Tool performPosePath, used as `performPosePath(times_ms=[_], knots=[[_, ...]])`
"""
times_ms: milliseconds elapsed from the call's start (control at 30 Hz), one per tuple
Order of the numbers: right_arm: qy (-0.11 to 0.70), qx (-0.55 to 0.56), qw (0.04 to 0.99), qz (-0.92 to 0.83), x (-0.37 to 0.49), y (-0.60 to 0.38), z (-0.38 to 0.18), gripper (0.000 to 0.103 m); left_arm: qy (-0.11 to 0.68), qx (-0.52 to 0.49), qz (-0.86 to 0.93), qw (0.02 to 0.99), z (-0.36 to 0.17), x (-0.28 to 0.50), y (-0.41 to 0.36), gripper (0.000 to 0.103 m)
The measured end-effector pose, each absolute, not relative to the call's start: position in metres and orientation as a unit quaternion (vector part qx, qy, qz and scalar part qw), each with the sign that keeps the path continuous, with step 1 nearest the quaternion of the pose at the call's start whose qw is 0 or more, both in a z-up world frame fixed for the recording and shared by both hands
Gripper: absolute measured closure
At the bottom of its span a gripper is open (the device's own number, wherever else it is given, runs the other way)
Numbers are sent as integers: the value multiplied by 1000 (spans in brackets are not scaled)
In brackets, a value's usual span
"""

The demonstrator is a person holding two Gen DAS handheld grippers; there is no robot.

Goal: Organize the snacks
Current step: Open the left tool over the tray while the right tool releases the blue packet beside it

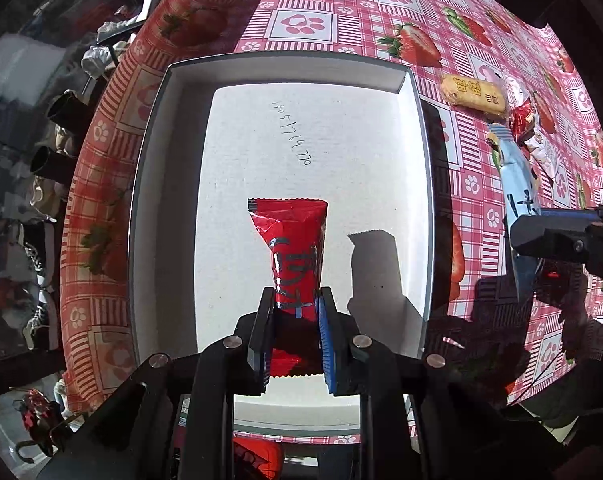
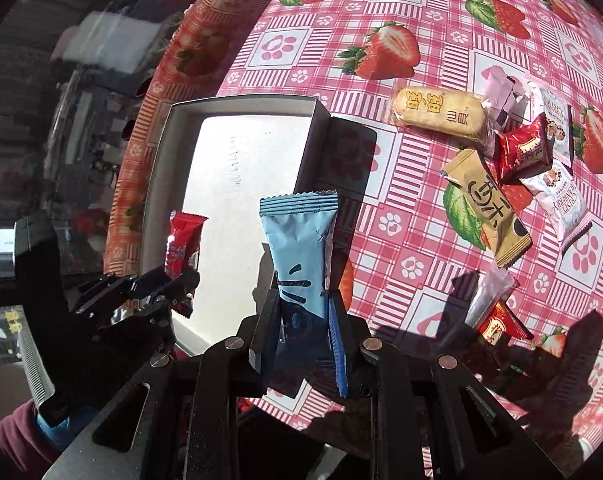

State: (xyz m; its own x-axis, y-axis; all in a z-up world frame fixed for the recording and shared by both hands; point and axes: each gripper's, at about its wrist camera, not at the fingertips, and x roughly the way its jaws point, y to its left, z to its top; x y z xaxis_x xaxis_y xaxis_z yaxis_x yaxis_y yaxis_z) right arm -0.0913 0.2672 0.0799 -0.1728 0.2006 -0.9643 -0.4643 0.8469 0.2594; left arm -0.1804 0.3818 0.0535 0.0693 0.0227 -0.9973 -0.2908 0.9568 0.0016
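The left gripper (image 1: 295, 304) hangs over the white box (image 1: 149, 184), fingers clamped on a red packet (image 1: 291, 236); release comes next. At the box's right edge, the right gripper (image 2: 303, 308) grips a blue packet (image 2: 299, 240), needing leftward carry over the wall.

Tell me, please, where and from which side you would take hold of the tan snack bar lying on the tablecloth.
Grip the tan snack bar across its narrow middle, coming straight down from above. It lies flat and long on the tablecloth, with bare cloth along its left edge; the red packet crowds its upper end.
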Motion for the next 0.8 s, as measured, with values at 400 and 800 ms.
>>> performPosePath(times_ms=[400,800], knots=[[736,-128,600,287,-114,332,50,79,694,-107,116,702,26,-196,402,81],[744,-114,614,239,-111,316,43,3,690,-81,117,710,23,-180,390,27]])
